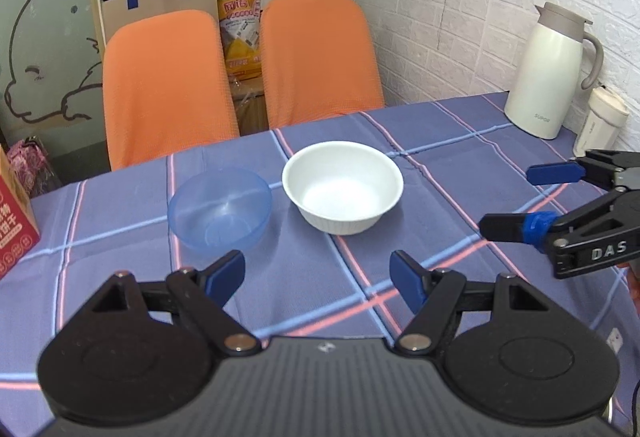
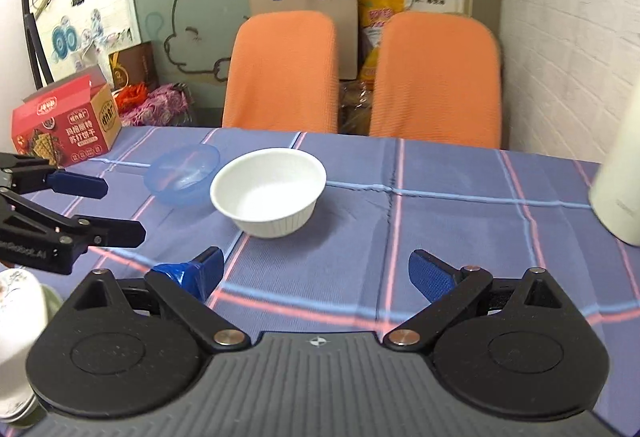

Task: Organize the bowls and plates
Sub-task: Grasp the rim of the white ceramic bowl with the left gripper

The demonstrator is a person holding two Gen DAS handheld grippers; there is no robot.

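Ahead of your left gripper (image 1: 317,273), just past its spread fingertips, sit the two bowls on the plaid tablecloth (image 1: 440,141). The white bowl (image 1: 342,187) stands upright a little beyond the right finger's line, and the blue translucent bowl (image 1: 219,208) stands just beyond the left fingertip. The two bowls sit side by side; the left wrist view shows a narrow gap between them, while the right wrist view has the white bowl overlapping the blue one, so actual contact cannot be judged. Your left jaws are spread wide and grip nothing.

Your right gripper (image 2: 316,271) is likewise released, its jaws wide apart and empty. From it, the white bowl lies ahead and slightly left of the centre between the fingers, with the blue bowl farther left behind it. In the left wrist view that gripper enters from the right edge, well apart from both bowls.

To the right of your right jaws stands a white thermos jug (image 1: 551,71). Far left of them lies a red carton (image 2: 66,121). Two orange chairs (image 1: 320,57) stand beyond the table's far edge.
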